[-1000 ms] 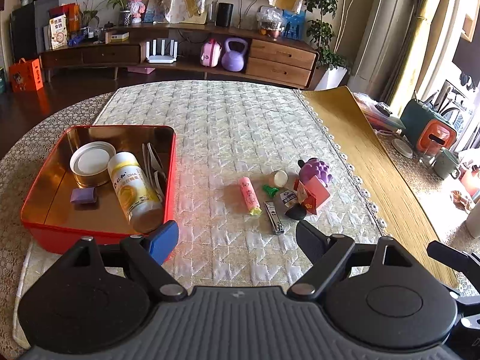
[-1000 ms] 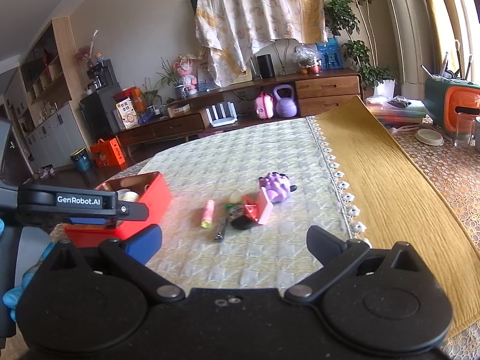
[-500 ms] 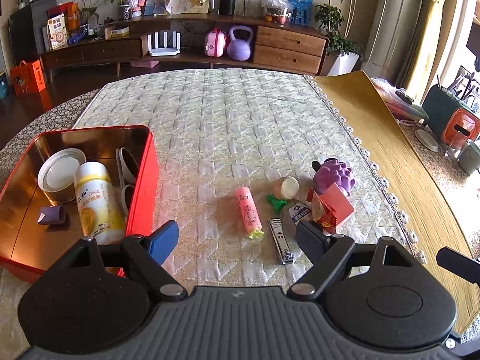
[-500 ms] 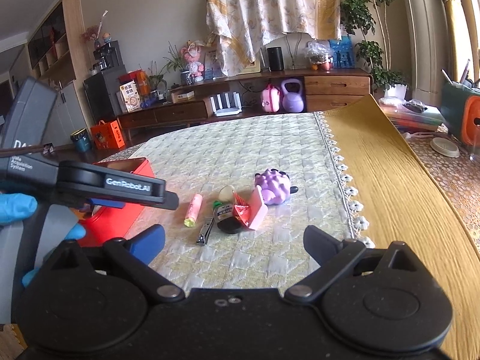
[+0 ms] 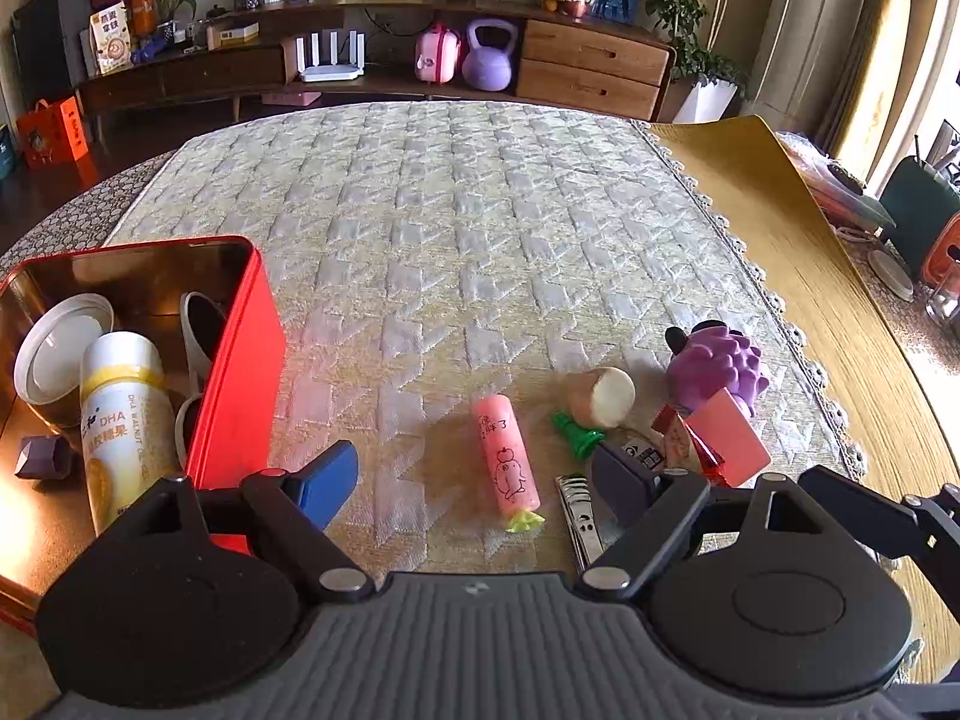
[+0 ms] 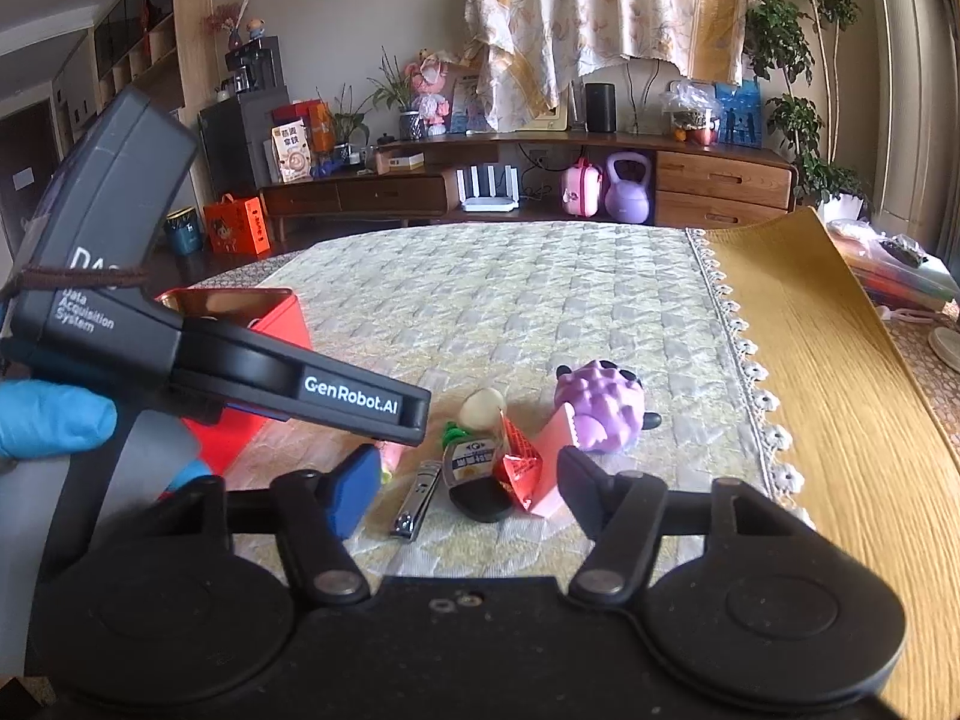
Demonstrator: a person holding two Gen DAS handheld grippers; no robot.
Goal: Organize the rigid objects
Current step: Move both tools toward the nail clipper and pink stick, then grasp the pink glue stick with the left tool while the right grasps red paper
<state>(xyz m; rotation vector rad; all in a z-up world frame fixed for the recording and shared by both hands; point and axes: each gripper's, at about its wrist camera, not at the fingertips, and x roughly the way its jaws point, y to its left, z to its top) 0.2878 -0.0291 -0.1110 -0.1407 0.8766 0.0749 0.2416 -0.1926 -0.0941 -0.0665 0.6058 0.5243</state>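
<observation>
Red tin [image 5: 240,360] at quilt's left edge (bottle, can inside), pink tube [image 5: 507,462], nail clipper [image 6: 414,501], purple toy [image 6: 600,414] right of the tin, left gripper [image 5: 474,480] and right gripper [image 6: 462,489] wide open, empty.

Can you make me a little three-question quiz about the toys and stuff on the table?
1. True or false: the left gripper is squeezing the pink tube.
2. Which thing lies inside the red tin? A) the purple grape toy B) the white bottle with the yellow band C) the nail clipper
3. Fill in: the right gripper is wide ____ and holds nothing.

Key
1. False: its fingers stand apart, either side of the tube, without gripping it.
2. B. The grape toy and the clipper lie on the quilted cloth.
3. open
</observation>
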